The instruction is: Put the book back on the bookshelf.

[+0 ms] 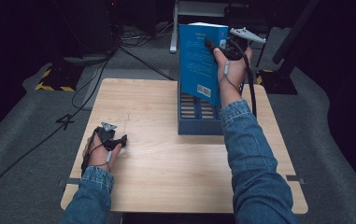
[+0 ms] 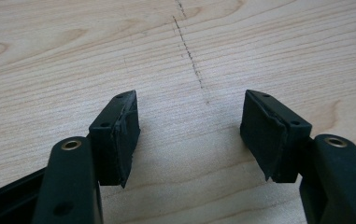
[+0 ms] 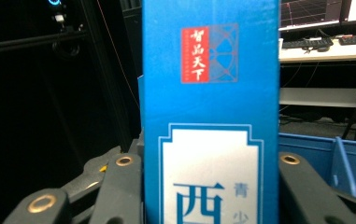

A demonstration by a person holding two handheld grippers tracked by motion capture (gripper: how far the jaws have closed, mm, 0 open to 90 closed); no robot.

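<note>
Right gripper [image 1: 211, 45]: jaws clamped on blue book [image 1: 199, 65], one jaw each side of spine. Book upright, lifted above blue slotted rack [image 1: 199, 126] at table's [image 1: 166, 172] far right. Left gripper [image 1: 122, 140]: jaws spread wide, nothing between them, low over bare wood near left edge.

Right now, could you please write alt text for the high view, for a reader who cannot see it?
The right gripper holds a blue book upright above a blue slotted rack at the far side of a wooden table. The left gripper rests open near the table's left edge, with nothing between its jaws. Both forearms wear denim sleeves.
</note>
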